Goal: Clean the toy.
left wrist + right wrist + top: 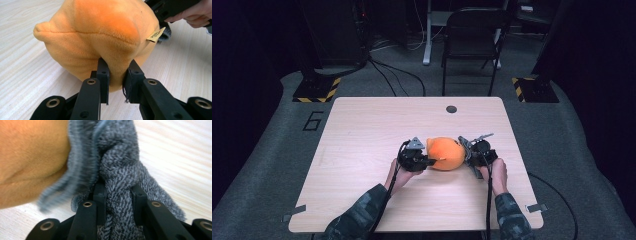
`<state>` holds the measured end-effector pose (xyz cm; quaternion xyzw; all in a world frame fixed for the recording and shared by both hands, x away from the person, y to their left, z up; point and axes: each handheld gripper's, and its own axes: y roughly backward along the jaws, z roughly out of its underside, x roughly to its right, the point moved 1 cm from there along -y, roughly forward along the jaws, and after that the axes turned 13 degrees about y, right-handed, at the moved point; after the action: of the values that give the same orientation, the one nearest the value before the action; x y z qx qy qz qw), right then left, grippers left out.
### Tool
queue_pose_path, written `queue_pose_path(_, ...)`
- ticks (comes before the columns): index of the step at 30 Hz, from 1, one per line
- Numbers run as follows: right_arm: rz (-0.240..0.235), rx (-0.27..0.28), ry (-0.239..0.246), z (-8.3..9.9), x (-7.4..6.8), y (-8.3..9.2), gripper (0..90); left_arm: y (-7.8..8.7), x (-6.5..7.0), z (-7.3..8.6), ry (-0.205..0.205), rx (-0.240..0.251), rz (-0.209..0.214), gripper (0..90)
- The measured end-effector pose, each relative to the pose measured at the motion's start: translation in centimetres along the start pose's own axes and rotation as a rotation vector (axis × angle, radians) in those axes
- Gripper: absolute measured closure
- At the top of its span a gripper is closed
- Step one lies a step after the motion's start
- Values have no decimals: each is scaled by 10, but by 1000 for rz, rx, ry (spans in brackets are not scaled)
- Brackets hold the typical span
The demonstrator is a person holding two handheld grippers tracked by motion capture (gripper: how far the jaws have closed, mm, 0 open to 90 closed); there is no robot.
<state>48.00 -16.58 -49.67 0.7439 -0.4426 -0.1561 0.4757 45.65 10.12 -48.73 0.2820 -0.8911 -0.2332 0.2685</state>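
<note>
An orange plush toy [446, 153] rests on the wooden table [362, 130], right of the middle. My left gripper [428, 161] is shut on a fold of the toy's orange fabric [116, 72], pinched between both jaws. A small tan label [155, 35] sticks out of the toy's side. My right gripper [466, 156] sits against the toy's right side, shut on a grey fuzzy cloth [120, 202] that lies against the orange plush [30, 157]. The cloth bunches between the right jaws and spreads onto the table.
A dark round hole [451, 109] marks the table near its far edge. A black folding chair [472, 40] stands beyond the table. Yellow-black striped floor bases [317, 90] flank the far corners. A person's hands [497, 172] hold both grippers.
</note>
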Motion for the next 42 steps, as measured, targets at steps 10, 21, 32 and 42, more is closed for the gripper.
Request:
queue_pose_path(10,13,266,0,-27,-4,79,731,1,0,1,-6,-1,-4,761)
queue_pose_path(21,-42,216,137,-44,-49,49,734,0,-4,6,-6,-7,-11,733)
queue_pose_path(32,-47,212,134,-44,-44,46,735,0,-7,9,-19,45,3,512)
queue_pose_path(42,-54,211,122,-43,-39,41,736,0,-15,12,-115,50,-70,240)
